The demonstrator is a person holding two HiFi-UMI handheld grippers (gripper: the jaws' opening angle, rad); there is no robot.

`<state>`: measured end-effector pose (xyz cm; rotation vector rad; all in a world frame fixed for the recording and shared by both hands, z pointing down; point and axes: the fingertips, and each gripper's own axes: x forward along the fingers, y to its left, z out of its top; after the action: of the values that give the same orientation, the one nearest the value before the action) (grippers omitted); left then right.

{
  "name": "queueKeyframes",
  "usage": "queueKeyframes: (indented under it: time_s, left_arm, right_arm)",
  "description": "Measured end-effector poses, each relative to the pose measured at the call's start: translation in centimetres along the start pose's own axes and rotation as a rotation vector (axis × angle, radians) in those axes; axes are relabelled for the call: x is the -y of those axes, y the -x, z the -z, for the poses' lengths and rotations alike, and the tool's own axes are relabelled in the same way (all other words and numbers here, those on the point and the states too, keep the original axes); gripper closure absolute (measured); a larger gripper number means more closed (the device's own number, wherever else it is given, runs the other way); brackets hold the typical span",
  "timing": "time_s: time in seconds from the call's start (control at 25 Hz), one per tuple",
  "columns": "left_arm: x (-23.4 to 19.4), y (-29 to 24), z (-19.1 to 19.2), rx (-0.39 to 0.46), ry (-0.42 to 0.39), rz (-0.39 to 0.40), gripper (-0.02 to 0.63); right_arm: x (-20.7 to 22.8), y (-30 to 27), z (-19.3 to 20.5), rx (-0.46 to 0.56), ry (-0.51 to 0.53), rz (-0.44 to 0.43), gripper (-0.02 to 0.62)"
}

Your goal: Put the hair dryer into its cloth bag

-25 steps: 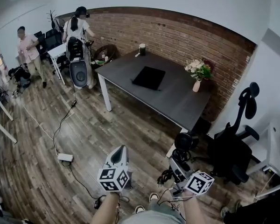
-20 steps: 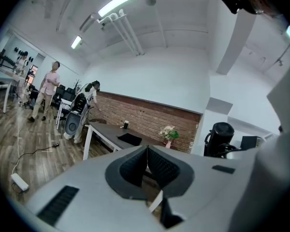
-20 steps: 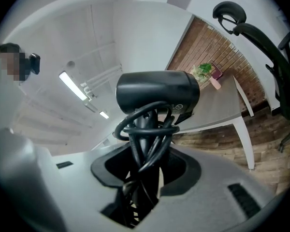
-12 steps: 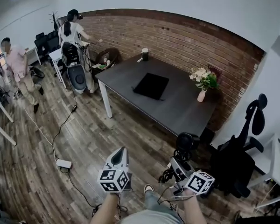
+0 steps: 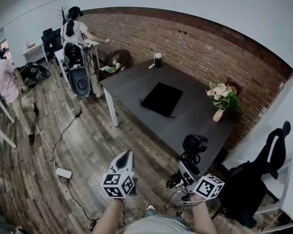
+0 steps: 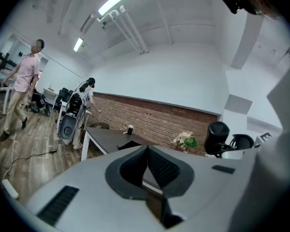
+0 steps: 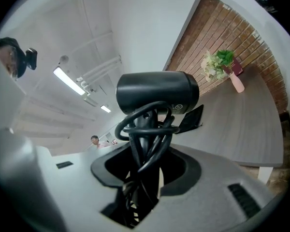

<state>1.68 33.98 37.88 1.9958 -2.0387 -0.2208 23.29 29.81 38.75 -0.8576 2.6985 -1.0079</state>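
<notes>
1. While a person stands on the wood floor [image 5: 88, 145] at the near corner of a dark table [image 5: 132, 82], the right gripper [image 5: 185, 167] grips the handle of a black hair dryer [image 5: 193, 144], whose round head rises above the jaws.
2. Seen from the right gripper view, the right gripper [image 7: 145, 173] has its jaws partly apart and pressed on the handle, and the black cord [image 7: 147, 124] is looped round it just under the hair dryer [image 7: 157, 93].
3. Held in the air off the table's near corner, the dryer touches neither the tabletop nor the bag.
4. Its black cloth bag [image 5: 162, 99] lies flat at the middle of the table, well apart from the dryer; the right gripper view shows the cloth bag [image 7: 193, 117] just behind the dryer's head.
5. Beside it, the left gripper [image 5: 126, 155] is clenched on nothing; the left gripper view shows the left gripper [image 6: 146, 151] with its dark pads meeting.
6. A pink vase of flowers [image 5: 223, 99] stands at the table's right end by the brick wall [image 5: 195, 38], and a dark cup [image 5: 157, 59] stands at the far end.
7. Across the room, one person [image 5: 75, 30] faces away at a desk, and another person [image 5: 5, 82] stands at the left edge.
8. A white power strip [image 5: 63, 173] lies on the floor to the left of the grippers.
</notes>
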Motion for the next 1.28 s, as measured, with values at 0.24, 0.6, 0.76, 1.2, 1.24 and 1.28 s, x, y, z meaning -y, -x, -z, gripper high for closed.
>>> queueKeyframes:
  time_s: [0.24, 0.6, 0.76, 1.2, 1.24, 1.28]
  left_arm:
    - [-0.4, -6.1, -0.5, 0.002, -0.011, -0.006, 0.6]
    - [-1.2, -11.6, -0.6, -0.023, -0.041, -0.018, 0.6]
    - [-1.4, -13.7, -0.5, -0.036, -0.045, -0.009, 0.599]
    - [-6.5, -22.7, -1.3, -0.052, -0.02, 0.047, 0.599]
    - [-7.1, -23.8, -1.8, -0.053, -0.02, 0.055, 0.6]
    - [-7.8, -24.9, -2.4, -0.054, -0.019, 0.064, 0.6]
  right_arm:
    - [4.3, -3.8, -3.1, -0.015, -0.006, 0.004, 0.439]
    - [8.6, -7.4, -5.1, -0.02, -0.02, 0.018, 0.439]
    - [10.2, -8.3, -5.2, -0.024, -0.044, 0.04, 0.439]
    - [13.2, -15.5, -6.6, 0.004, -0.057, 0.107, 0.439]
    - [13.2, -16.6, -7.0, 0.01, -0.06, 0.112, 0.439]
    - [13.2, -17.7, -7.4, 0.015, -0.062, 0.119, 0.439]
